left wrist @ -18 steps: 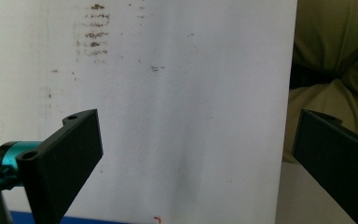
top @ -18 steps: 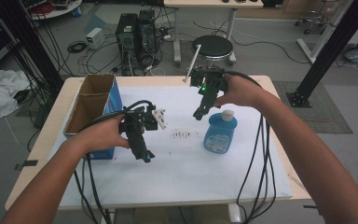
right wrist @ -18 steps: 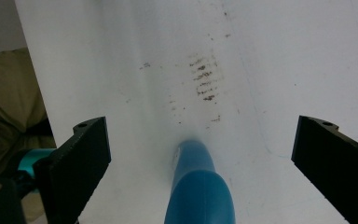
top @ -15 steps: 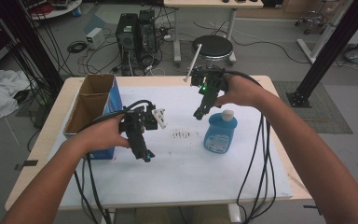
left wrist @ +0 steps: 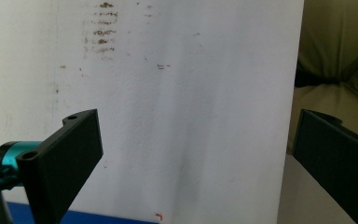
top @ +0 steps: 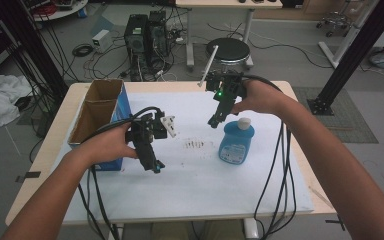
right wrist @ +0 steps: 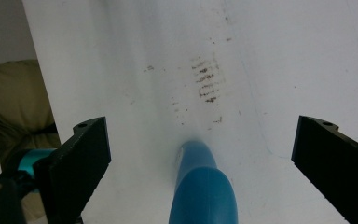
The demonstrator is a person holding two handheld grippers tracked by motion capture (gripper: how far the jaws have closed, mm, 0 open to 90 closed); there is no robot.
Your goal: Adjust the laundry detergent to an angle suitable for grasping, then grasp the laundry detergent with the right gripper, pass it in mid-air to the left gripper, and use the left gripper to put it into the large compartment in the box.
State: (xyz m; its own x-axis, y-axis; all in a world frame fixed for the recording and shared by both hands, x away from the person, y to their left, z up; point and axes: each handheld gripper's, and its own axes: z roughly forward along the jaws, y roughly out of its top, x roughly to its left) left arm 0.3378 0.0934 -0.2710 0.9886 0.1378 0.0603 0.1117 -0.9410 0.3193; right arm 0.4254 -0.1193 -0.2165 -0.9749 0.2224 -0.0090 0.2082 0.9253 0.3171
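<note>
Tongs (top: 213, 121) open above bottle (top: 236, 142)

Bottle (top: 236, 141): blue plastic, smooth, slight gloss; cap (top: 243, 121) white plastic. Sheet (top: 195, 180) over the worktop (top: 300, 130): white paper, matt, smudged with dark marks (top: 195, 144). Worktop edge pale wood, smooth. Box (top: 97, 112): brown cardboard inside, matt; outside blue, printed. Left gripper (top: 155, 167) and right gripper (top: 213, 121): black matt plastic, finely textured; teal metal-looking fitting (left wrist: 11, 156), shiny. Cables (top: 275, 175) black rubbery.
</note>
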